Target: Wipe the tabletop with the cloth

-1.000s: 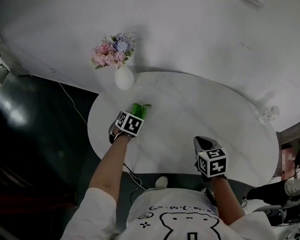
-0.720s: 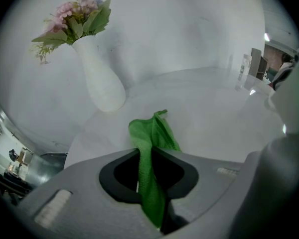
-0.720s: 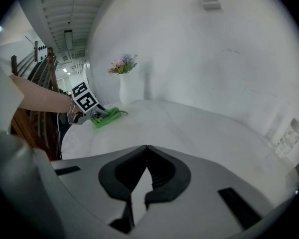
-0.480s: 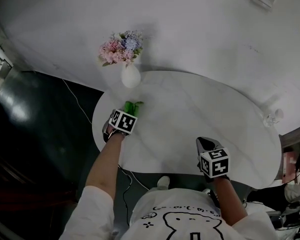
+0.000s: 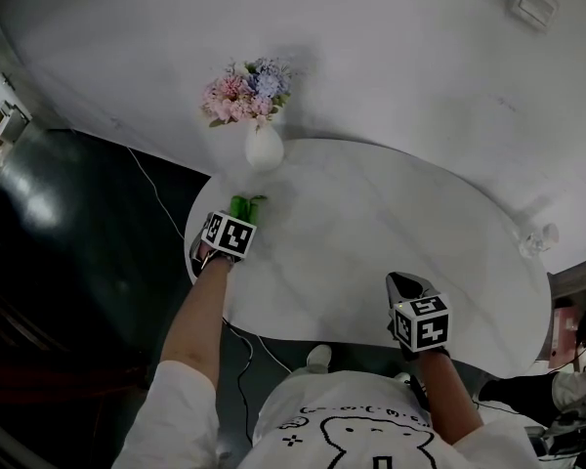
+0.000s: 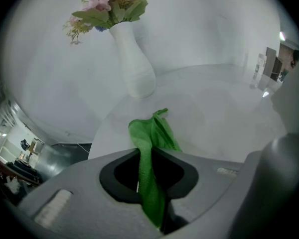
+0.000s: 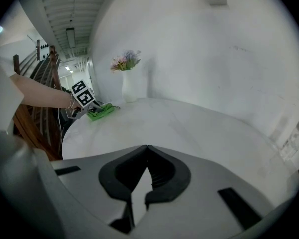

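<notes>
The left claw (image 6: pixel 150 153) is clamped on the green cloth (image 6: pixel 154 131), whose free end lies on the desk (image 5: pixel 371 223) near the vase (image 5: pixel 264 148), ready for wiping, I think. The right claw (image 7: pixel 146 151) is closed on nothing, well apart, probably to keep clear.

The left arm stretches forward, left gripper (image 5: pixel 240 211) clamped on a green cloth (image 6: pixel 152 133) at the worktop's (image 5: pixel 371 233) left edge. The right gripper (image 5: pixel 402 283), jaws together, is held at the near edge.

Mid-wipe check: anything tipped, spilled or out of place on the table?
Nothing stands out. The vase stands upright on the table, the green cloth is clamped in the left gripper, and no spill shows.
</notes>
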{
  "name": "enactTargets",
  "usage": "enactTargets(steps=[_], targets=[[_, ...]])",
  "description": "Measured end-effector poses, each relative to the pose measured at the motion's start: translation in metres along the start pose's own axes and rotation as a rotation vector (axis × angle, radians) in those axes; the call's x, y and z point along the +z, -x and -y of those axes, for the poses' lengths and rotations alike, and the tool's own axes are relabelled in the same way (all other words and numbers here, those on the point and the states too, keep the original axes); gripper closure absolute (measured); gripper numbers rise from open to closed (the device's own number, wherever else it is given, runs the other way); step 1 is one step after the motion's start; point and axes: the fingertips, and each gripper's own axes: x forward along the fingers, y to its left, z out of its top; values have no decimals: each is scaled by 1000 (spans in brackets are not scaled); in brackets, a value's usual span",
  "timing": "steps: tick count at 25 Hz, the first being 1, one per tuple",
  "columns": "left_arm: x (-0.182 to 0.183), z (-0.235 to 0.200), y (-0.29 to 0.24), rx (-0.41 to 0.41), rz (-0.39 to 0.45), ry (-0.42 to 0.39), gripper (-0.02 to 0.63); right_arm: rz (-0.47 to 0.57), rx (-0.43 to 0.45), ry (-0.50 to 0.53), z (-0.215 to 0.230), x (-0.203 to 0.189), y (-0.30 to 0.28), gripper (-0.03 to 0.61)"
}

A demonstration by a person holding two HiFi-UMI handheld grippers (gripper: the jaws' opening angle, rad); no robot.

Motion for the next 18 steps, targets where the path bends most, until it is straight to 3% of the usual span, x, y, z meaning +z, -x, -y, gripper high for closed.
enactTargets(steps=[13, 18], targets=[[-14, -38, 0, 56, 11, 5, 554, -13, -5, -5, -2, -3, -3, 577], [-30, -53, 2, 79, -22, 25, 554, -21, -6, -1, -5, -5, -3, 577]])
